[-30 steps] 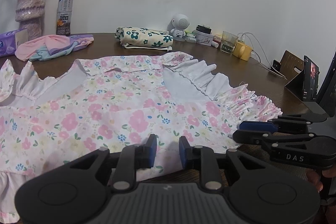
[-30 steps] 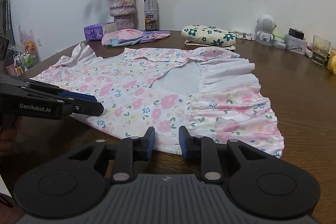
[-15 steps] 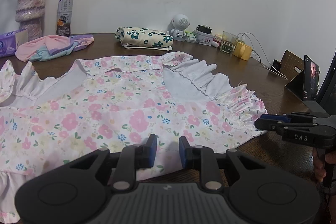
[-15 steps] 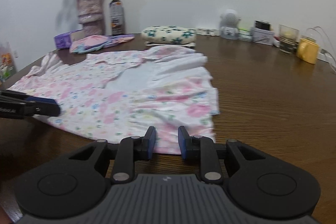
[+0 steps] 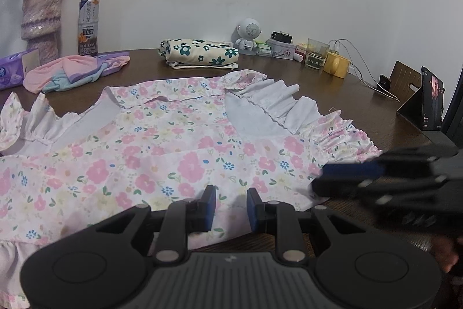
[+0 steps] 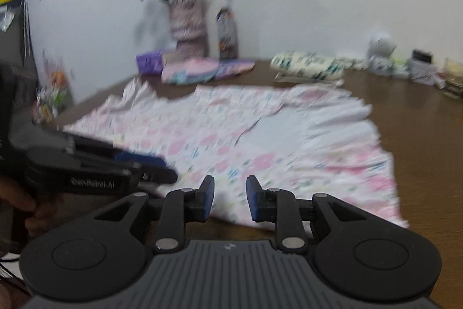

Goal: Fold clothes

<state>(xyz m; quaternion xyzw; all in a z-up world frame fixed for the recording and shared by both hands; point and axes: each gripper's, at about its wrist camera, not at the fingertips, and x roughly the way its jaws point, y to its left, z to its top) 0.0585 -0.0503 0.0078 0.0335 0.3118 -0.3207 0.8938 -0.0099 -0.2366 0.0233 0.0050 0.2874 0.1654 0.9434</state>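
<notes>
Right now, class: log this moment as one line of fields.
task: fold clothes | floral dress: flat on table | left gripper: open, at hem | right gripper: open, at hem

The right tool (image 6: pixel 230 197) hangs over the near hem of the floral dress (image 6: pixel 231 146), its blue pads apart with nothing pinched between them. The dress lies spread on the brown counter (image 6: pixel 419 135) (everything blurred). The left tool (image 6: pixel 162 170) reaches in from the left, low over the dress's edge.
</notes>
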